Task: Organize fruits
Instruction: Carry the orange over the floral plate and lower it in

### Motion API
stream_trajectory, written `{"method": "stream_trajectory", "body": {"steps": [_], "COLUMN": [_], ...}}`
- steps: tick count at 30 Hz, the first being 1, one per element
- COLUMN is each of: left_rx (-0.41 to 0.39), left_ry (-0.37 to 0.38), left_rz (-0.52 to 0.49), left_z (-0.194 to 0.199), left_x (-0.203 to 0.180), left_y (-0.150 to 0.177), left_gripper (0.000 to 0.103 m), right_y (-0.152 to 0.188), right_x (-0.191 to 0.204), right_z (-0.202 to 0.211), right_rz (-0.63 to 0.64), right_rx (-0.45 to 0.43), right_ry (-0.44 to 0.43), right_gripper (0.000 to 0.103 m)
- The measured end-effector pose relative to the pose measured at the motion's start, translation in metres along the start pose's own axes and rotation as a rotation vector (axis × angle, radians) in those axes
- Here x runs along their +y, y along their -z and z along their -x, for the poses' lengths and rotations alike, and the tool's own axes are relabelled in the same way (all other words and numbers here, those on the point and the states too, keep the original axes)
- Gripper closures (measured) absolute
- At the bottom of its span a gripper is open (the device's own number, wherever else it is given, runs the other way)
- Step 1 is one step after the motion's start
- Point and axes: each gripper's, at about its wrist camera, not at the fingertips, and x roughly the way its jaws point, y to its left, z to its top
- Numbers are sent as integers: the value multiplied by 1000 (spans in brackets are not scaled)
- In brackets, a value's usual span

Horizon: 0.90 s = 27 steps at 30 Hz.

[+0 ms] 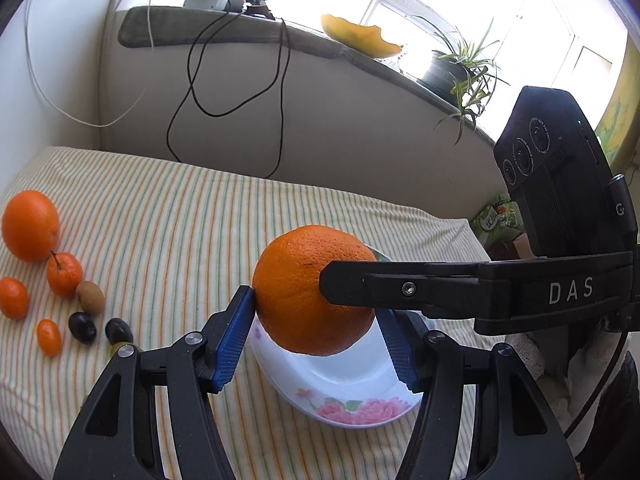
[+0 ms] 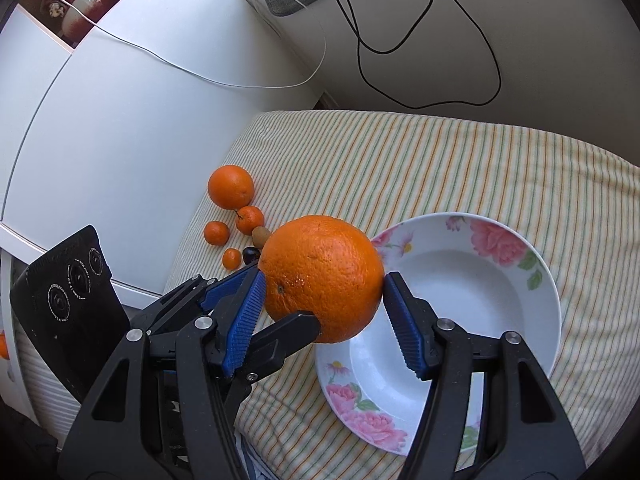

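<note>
Right wrist, orange [image 2: 322, 278] navel facing camera

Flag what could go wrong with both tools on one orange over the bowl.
Both the left tool and right tool pinch the big orange at crossing angles; uneven release could let it roll off. It hangs above the floral bowl by its near rim, so a drop may tip the bowl.

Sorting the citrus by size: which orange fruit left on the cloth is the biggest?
The orange at the far end of the row, by the white wall. It dwarfs the two mandarins next to it and the little kumquat.
</note>
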Motion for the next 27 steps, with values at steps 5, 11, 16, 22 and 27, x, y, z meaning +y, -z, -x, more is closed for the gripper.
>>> {"method": "stream_trajectory", "body": {"steps": [5,11,16,22,27], "left_rx": [28,61,78,90,94], "left_ry": [28,46,49,41,40], "left_rz": [-19,-37,-40,-46,-61], "left_z": [-10,-21,-24,-29,-32], "left_x": [-15,-27,-28,-31,-36], "left_y": [5,13,17,20,21], "left_gripper": [42,42,42,42,44], "right_y": [15,29,37,39,42], "right_x": [-17,-36,-47,-52,-55], "right_z": [14,23,24,24,23], "right_rz": [-28,-63,-83,-90,-92], "right_rx": [-5,0,7,11,20], "right_ry": [21,35,41,41,58], "right_gripper": [39,39,39,39,39]}}
